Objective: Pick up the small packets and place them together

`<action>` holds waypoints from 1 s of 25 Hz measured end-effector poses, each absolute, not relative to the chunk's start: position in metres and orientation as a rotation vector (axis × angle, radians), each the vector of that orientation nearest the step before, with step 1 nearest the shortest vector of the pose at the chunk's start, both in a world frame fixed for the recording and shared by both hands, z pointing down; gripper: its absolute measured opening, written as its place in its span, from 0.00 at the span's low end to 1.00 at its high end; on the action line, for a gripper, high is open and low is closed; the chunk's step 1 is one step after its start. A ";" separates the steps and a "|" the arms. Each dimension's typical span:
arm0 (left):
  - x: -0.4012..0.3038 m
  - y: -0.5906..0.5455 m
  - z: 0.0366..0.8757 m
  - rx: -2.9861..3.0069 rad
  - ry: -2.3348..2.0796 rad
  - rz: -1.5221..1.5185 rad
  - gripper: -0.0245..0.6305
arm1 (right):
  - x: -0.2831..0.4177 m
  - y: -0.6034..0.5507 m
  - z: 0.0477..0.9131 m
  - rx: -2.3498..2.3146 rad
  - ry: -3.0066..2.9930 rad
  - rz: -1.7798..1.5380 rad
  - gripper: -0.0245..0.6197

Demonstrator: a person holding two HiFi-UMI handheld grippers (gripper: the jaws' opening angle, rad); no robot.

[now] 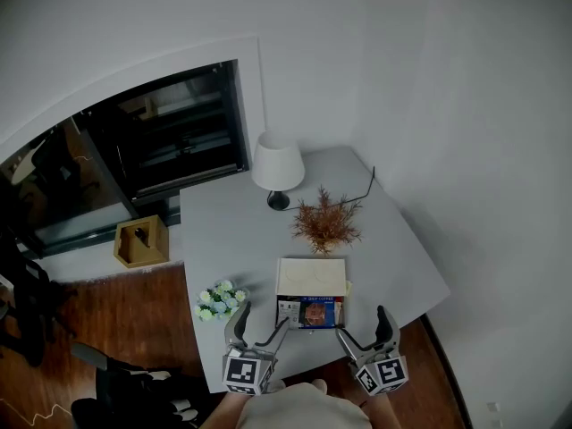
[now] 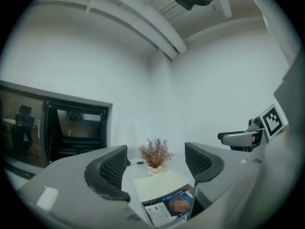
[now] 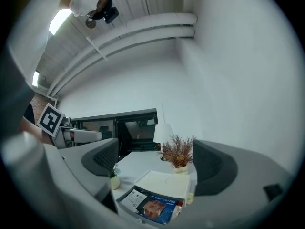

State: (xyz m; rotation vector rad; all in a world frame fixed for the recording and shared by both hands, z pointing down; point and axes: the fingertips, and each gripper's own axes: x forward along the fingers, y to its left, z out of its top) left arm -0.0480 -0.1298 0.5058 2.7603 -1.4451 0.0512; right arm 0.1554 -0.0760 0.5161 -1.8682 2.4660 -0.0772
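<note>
Left claw: left claw (image 2: pixel 156 165) spread wide, nothing between its jaws.
Right claw: right claw (image 3: pixel 157 163) spread, empty.
Box: white-lidded, blue-printed coffee box (image 1: pixel 310 291) at the grey worktop's (image 1: pixel 393 248) near edge.
Packet: small pale yellow packet (image 3: pixel 190 198) against the box's right side.

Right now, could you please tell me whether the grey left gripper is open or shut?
Open: the grey left gripper shows jaws wide apart, nothing gripped between them.
</note>
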 end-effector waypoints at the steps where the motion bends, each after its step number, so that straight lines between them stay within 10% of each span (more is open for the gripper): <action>1: -0.058 -0.128 0.501 2.756 -1.483 0.040 0.62 | 0.154 -0.075 0.510 -1.875 2.456 -0.052 0.79; 25: -0.099 -0.138 0.513 2.631 -1.562 0.007 0.63 | 0.098 -0.143 0.630 -1.529 3.213 -0.350 0.72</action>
